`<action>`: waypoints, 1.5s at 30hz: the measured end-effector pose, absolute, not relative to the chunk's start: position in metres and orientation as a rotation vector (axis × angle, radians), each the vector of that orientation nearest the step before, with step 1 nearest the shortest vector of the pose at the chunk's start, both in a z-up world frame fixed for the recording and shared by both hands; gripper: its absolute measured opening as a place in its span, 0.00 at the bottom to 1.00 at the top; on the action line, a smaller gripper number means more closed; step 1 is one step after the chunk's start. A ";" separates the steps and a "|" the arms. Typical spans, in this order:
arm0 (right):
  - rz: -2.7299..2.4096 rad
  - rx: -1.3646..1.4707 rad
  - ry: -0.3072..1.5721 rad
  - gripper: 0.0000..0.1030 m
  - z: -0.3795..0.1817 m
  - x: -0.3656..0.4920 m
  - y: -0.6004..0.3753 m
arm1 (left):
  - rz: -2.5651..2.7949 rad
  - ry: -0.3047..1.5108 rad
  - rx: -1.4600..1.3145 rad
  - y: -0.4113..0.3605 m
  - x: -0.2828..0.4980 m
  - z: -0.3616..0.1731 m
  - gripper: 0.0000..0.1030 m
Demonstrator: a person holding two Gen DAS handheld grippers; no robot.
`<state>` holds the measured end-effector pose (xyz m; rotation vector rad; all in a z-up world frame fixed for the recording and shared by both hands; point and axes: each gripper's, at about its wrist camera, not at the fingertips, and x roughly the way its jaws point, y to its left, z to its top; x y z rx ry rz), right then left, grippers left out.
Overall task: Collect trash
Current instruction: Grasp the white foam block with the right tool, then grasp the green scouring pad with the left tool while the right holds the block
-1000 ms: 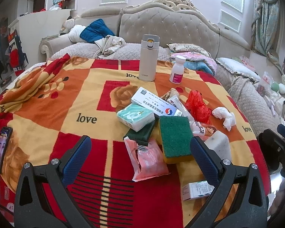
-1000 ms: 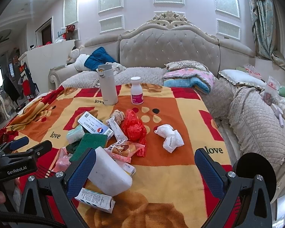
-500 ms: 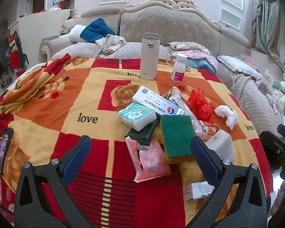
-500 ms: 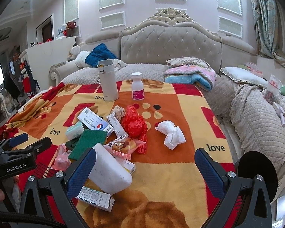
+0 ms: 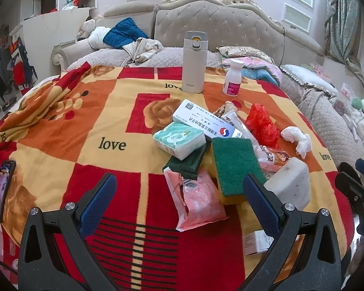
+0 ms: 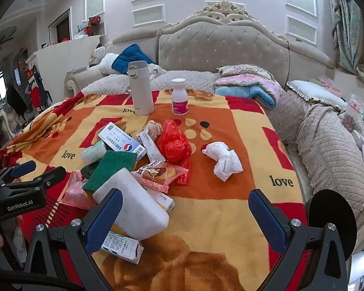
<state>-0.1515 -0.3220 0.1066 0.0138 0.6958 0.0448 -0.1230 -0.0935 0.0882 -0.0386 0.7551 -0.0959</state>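
Right wrist view: both grippers, left gripper (image 5: 179,198) and right gripper (image 6: 185,214), gape empty at the blanket's (image 6: 230,218) near edge; approach step, likely the crumpled tissue (image 6: 223,160) next

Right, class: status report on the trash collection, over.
Left gripper open, empty. Right gripper open, empty. Crumpled tissue lies untouched on blanket. Nothing blocking it.

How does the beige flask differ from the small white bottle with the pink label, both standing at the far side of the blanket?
The beige flask is taller and wider than the small white bottle. The flask is plain beige with a flip lid and a yellow catch; the bottle is white with a pink label and a round white cap. In the right wrist view the flask stands left of the bottle, apart from it. Both stand upright on the blanket, behind the pile of clutter.
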 end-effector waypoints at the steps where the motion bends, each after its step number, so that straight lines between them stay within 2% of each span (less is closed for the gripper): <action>1: 0.046 0.013 0.700 1.00 0.106 -0.151 -0.321 | -0.094 0.757 -0.039 -0.093 -0.122 0.088 1.00; 21: 0.286 -0.095 0.825 1.00 0.063 -0.121 -0.273 | -0.109 0.847 -0.063 -0.070 -0.105 0.069 1.00; 22: 0.295 -0.120 0.828 0.94 0.059 -0.119 -0.268 | -0.111 0.853 -0.063 -0.070 -0.103 0.069 1.00; 23: 0.302 -0.138 0.832 0.78 0.056 -0.117 -0.265 | -0.114 0.857 -0.061 -0.071 -0.101 0.069 1.00; 24: 0.310 -0.157 0.838 0.67 0.052 -0.114 -0.261 | -0.120 0.862 -0.056 -0.072 -0.100 0.070 1.00; 25: 0.313 -0.174 0.851 0.63 0.049 -0.111 -0.260 | -0.126 0.864 -0.052 -0.074 -0.099 0.071 1.00; 34: 0.302 0.069 0.766 0.63 0.088 -0.115 -0.322 | -0.230 0.913 -0.034 -0.122 -0.079 0.074 1.00; 41: 0.263 0.125 0.786 0.64 0.089 -0.123 -0.352 | -0.213 0.995 0.053 -0.170 -0.054 0.057 0.99; 42: 0.259 0.126 0.790 0.64 0.087 -0.124 -0.354 | -0.212 1.002 0.058 -0.172 -0.052 0.054 0.97; 44: 0.259 0.136 0.800 0.64 0.085 -0.126 -0.359 | -0.218 1.029 0.071 -0.176 -0.049 0.047 0.87; 45: 0.261 0.142 0.804 0.64 0.083 -0.126 -0.360 | -0.220 1.039 0.072 -0.177 -0.048 0.044 0.72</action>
